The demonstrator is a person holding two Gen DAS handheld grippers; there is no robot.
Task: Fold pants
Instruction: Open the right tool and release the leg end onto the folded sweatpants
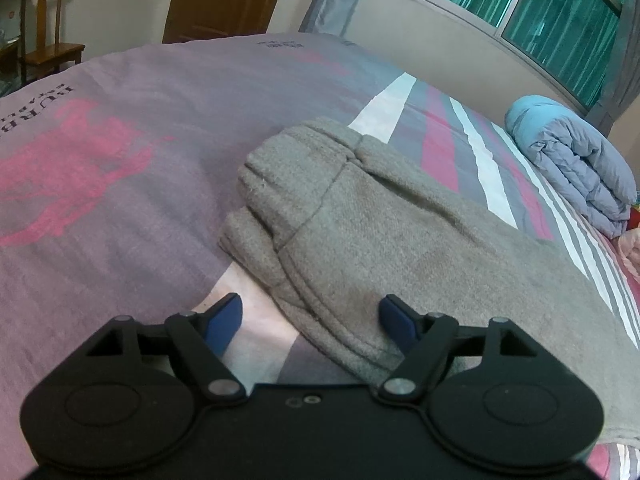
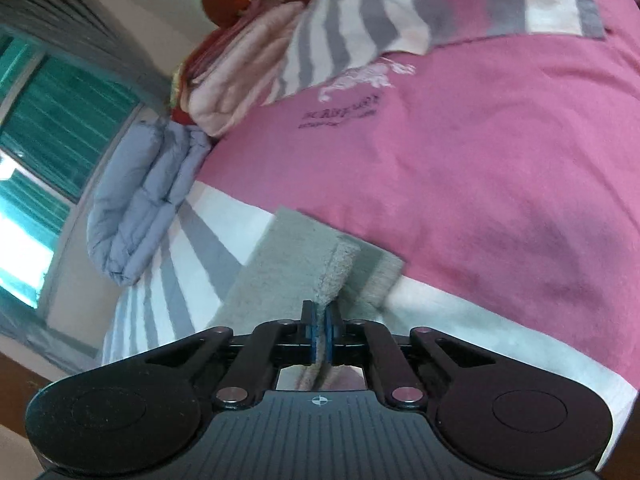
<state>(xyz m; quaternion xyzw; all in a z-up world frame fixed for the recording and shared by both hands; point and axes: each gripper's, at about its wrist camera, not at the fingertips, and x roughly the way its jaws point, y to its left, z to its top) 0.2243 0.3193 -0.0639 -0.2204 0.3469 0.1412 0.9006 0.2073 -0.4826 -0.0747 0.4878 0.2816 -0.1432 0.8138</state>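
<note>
Grey knit pants [image 1: 360,232] lie on the bed, waistband end bunched toward the far left, legs running right. My left gripper [image 1: 310,320] is open, its blue fingers straddling the near edge of the pants just above the sheet. In the right wrist view the leg end of the pants [image 2: 296,264] lies flat on the sheet with one fold edge raised. My right gripper [image 2: 319,320] is shut on that raised edge of the pants, the cloth pinched between the blue pads.
The bedsheet [image 1: 120,140] is mauve and pink with white and grey stripes. A folded blue-grey quilt [image 1: 576,168] lies at the far right by the window wall, also in the right wrist view [image 2: 136,200]. Pink bedding [image 2: 240,72] is piled beyond. A wooden chair [image 1: 44,32] stands off the bed.
</note>
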